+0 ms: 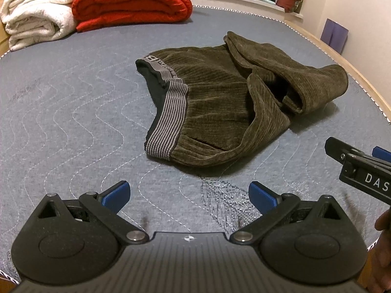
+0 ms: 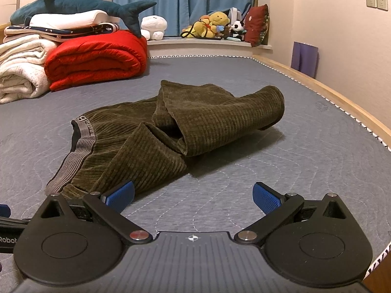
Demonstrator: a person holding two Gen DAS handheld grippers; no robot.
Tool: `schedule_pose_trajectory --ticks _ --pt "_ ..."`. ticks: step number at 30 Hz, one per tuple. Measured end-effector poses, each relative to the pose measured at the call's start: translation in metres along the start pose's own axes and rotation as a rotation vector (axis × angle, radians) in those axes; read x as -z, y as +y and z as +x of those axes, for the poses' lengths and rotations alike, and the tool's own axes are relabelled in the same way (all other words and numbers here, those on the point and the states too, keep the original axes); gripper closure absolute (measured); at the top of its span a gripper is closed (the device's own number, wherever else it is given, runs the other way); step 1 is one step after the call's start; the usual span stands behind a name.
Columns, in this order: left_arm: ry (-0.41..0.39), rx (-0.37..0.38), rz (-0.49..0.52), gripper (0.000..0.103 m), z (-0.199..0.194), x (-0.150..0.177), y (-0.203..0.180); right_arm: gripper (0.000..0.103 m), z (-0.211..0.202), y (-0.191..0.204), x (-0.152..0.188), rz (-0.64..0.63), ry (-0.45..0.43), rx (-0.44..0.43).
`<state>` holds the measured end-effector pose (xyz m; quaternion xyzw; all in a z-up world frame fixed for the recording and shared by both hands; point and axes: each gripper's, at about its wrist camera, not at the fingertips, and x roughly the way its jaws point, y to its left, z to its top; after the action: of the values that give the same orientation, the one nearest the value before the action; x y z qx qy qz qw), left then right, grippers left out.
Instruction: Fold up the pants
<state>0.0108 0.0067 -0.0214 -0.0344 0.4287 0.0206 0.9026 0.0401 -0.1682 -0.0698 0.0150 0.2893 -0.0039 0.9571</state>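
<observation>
Olive corduroy pants [image 1: 220,97] are lying loosely bunched on the grey quilted mattress [image 1: 73,122], near its middle, with the striped grey waistband [image 1: 168,114] facing left and the legs doubled back over the seat in a rumpled heap toward the right. In the right wrist view the same pants [image 2: 171,127] are sitting just ahead of the gripper, one leg rolling up into a raised fold. Both tools are hovering over the mattress in front of the garment and touching nothing. The left gripper [image 1: 189,195] is hanging released, its blue pads [image 1: 117,195] spread wide with only bare quilting between them. The right gripper [image 2: 193,195] is likewise spread, its left pad [image 2: 121,194] showing against the near edge of the corduroy, though contact cannot be told; it is also poking into the left view at the right edge [image 1: 361,168]. At the far side a red quilt [image 2: 95,58] and white blankets [image 2: 19,73] are sitting folded side by side, a plush shark [image 2: 73,5] is resting on the stack, and soft toys [image 2: 215,24] are crowding the sill by the blue curtain [image 2: 183,0].
</observation>
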Motion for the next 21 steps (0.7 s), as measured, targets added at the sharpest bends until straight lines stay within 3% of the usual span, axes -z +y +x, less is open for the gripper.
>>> schedule_pose_trajectory --ticks 13,19,20,21 --pt "0.008 0.009 -0.004 0.000 -0.001 0.000 0.000 0.001 -0.001 0.002 0.000 -0.004 -0.001 -0.001" --pt "-0.014 0.096 -0.044 0.001 -0.012 -0.012 0.019 0.001 -0.003 0.000 -0.003 0.023 -0.014 0.001" --pt "-0.005 0.113 -0.059 0.005 -0.012 -0.022 0.027 0.001 -0.004 0.000 -0.005 0.032 -0.019 0.000" --pt "0.002 0.124 -0.071 0.018 -0.011 -0.032 0.034 0.002 -0.005 0.000 -0.006 0.044 -0.025 -0.004"
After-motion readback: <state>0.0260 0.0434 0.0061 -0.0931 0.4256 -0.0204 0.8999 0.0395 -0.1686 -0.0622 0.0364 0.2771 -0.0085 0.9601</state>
